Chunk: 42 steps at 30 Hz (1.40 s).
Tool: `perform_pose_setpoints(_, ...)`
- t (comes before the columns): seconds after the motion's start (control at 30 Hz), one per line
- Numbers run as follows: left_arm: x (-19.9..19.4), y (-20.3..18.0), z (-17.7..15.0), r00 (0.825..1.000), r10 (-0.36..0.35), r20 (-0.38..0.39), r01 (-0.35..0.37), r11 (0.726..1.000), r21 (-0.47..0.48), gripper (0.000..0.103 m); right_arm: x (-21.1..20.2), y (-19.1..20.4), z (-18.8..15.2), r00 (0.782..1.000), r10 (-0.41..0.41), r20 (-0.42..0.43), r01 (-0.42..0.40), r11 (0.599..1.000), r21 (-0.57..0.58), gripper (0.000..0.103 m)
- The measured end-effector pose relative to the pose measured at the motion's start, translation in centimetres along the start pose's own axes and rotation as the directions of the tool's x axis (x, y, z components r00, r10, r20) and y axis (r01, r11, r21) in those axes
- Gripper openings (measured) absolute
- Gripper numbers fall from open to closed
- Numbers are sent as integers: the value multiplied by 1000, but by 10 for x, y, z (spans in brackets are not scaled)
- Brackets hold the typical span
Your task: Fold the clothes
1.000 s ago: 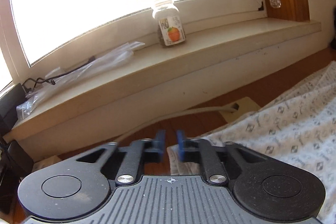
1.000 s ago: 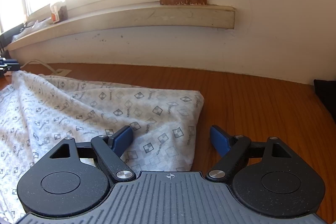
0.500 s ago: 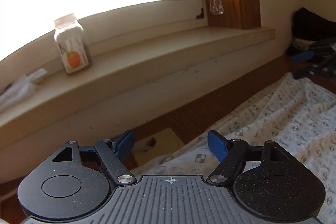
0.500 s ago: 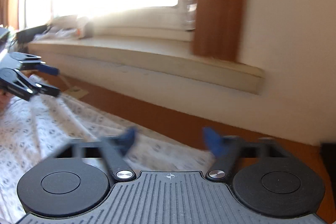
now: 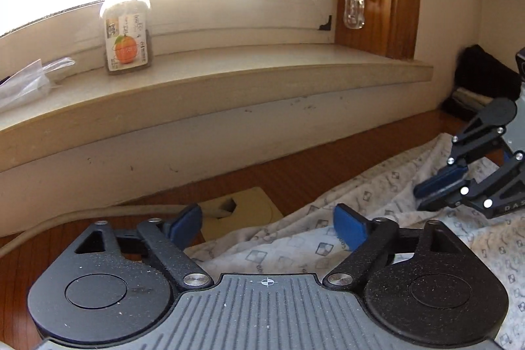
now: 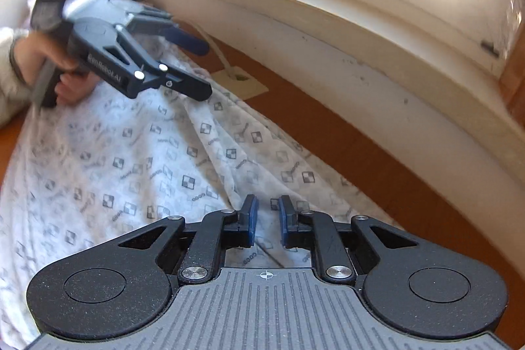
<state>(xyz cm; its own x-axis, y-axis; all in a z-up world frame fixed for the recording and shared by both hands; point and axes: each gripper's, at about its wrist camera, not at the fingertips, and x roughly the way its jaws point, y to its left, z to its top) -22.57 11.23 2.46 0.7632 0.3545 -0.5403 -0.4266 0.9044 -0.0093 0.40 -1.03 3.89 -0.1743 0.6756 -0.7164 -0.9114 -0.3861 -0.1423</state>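
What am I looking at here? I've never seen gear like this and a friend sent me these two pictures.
No robot: a person holds a hand-held gripper in each hand, each with a camera looking along its blue fingers. One picture is from the left hand-held gripper, jaws wide open, empty, above the edge of a white patterned garment on a wooden surface. The other is from the right hand-held gripper, jaws nearly closed with the garment between them; whether it grips is unclear. A jar stands on the windowsill.

White garment (image 6: 137, 159) w/ small square print lies rumpled, creased, spread flat on wood tabletop (image 6: 377, 153).
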Motion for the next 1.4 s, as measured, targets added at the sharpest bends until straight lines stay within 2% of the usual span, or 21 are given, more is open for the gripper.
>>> perform_pose_setpoints(0.07,2,0,0,1000,-2,-6,2,1000,1,90,-2,0,5,1000,1,12,0,1000,-16,28)
perform_pose_setpoints(0.1,2,0,0,1000,-2,-6,2,1000,-2,90,-3,0,7,1000,1,18,-1,1000,-23,44)
perform_pose_setpoints(0.13,2,0,0,1000,-3,-6,3,1000,-3,90,-1,-3,10,1000,6,23,-5,1000,-25,53)
perform_pose_setpoints(0.17,2,1,0,1000,-3,-5,3,1000,-5,90,0,-5,13,1000,10,28,-10,1000,-26,53)
perform_pose_setpoints(0.27,2,1,0,1000,-3,-3,3,1000,-5,90,12,-15,18,998,66,5,-66,998,4,50)
perform_pose_setpoints(0.33,1,2,0,1000,-1,-1,1,1000,-6,90,18,-20,20,995,96,-7,-96,995,14,41)
perform_pose_setpoints(0.4,1,2,0,1000,1,0,-1,1000,-9,91,19,-21,21,993,115,-17,-115,993,8,39)
perform_pose_setpoints(0.5,1,2,0,1000,4,2,-4,1000,-9,91,20,-23,19,990,139,-27,-138,990,30,22)
perform_pose_setpoints(0.53,0,2,0,1000,7,5,-7,1000,-7,91,19,-21,19,992,121,-21,-121,992,20,1)
perform_pose_setpoints(0.63,-2,1,-1,1000,18,21,-18,1000,2,91,12,-13,19,998,66,13,-66,998,-14,0)
perform_pose_setpoints(0.77,-11,-4,-2,997,21,79,-23,999,29,91,-1,-13,26,990,-55,129,56,998,-6,0)
perform_pose_setpoints(0.83,-11,-6,-3,996,31,83,-35,999,40,91,2,-16,29,990,-77,122,75,997,23,0)
perform_pose_setpoints(0.9,-10,-6,-3,997,32,72,-36,998,43,91,12,-13,27,987,-120,108,121,993,-3,0)
perform_pose_setpoints(0.93,-9,-6,-3,997,33,67,-36,998,44,91,17,-13,26,990,-113,87,113,994,2,0)
perform_pose_setpoints(1.03,-7,-7,-2,998,33,50,-36,998,48,92,18,-25,23,971,-225,75,222,974,47,0)
perform_pose_setpoints(1.13,-5,-7,-2,999,34,34,-36,998,52,93,3,-53,15,968,-235,93,218,963,161,0)
perform_pose_setpoints(1.27,-2,-7,-2,999,35,12,-36,998,57,93,-19,-66,-1,973,-214,84,195,961,194,4)
perform_pose_setpoints(1.4,-1,-8,-2,999,33,0,-33,998,60,93,-36,-67,-27,984,-175,41,164,968,191,25)
